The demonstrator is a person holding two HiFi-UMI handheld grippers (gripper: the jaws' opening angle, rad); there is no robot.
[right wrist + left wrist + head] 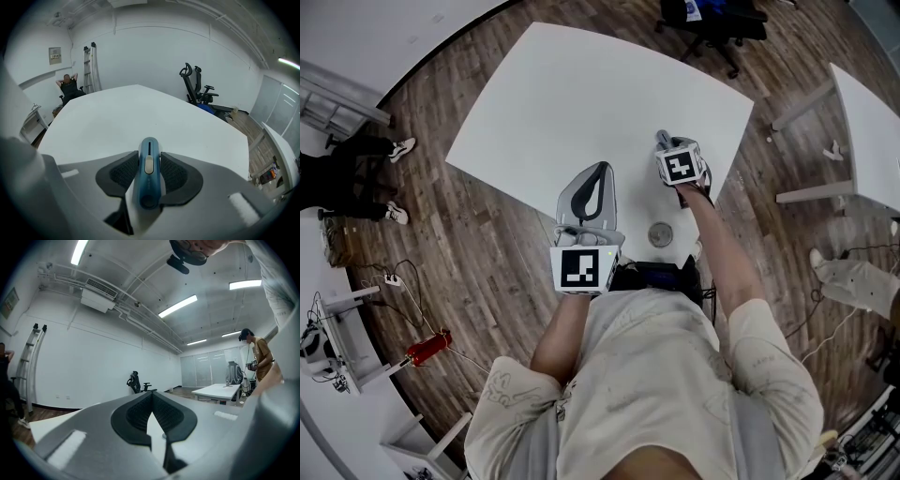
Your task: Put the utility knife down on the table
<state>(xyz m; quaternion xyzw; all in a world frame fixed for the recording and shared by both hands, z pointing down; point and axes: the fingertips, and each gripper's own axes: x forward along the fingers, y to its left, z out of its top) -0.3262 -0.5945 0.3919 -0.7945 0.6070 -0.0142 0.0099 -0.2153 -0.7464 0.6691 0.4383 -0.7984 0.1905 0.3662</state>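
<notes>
Snugly between the right gripper's (149, 155) ribbed black jaws, a slim blue utility knife (148, 180); left gripper's (152, 395) jaws together.

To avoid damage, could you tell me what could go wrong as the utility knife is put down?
The utility knife sits tilted in the right claw over the table; released early, it may drop and skid. The head view shows that claw near the table's edge, so the knife could slide off.
</notes>
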